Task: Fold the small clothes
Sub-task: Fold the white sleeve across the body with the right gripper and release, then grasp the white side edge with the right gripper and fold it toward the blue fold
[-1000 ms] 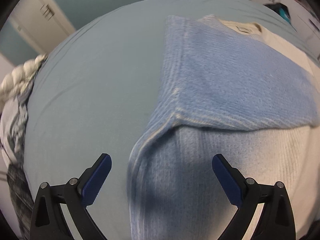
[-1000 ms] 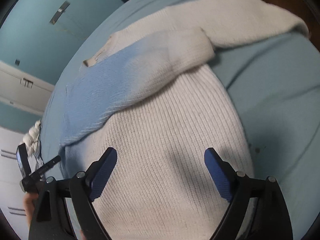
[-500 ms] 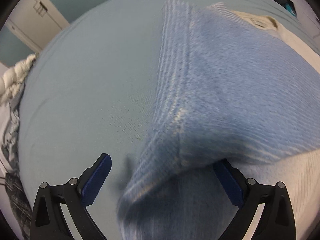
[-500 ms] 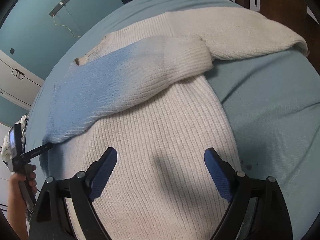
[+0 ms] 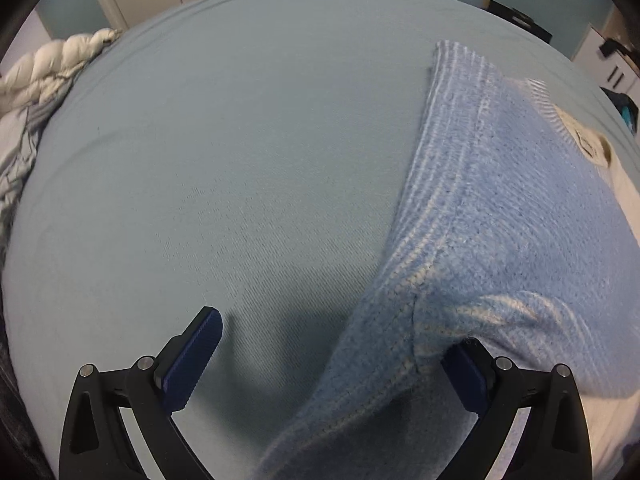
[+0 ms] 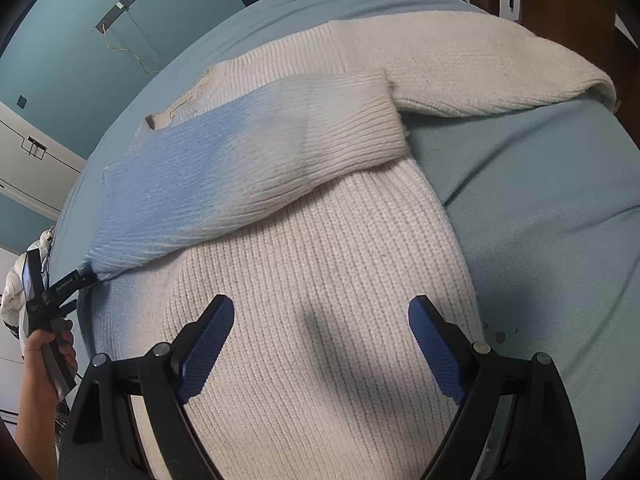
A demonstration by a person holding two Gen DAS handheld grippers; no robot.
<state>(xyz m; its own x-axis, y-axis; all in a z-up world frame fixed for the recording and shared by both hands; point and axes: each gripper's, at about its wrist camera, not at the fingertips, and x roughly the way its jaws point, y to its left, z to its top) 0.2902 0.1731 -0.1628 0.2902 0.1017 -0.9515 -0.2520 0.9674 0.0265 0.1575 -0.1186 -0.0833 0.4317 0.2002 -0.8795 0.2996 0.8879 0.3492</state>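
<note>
Both claws gape wide. Right claw hovers empty above the sweater, spread on the bed. Left claw straddles the sweater's blue sleeve edge, its right finger tucked under the fold.

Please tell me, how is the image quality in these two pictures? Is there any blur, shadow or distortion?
Left wrist view: the blue sweater looks slightly soft near the lens, and a dark shadow lies on the bed sheet below it. Right wrist view: sharp knit ribs, one soft shadow between the right gripper fingers. Both views bulge strongly, with dark corners.
</note>
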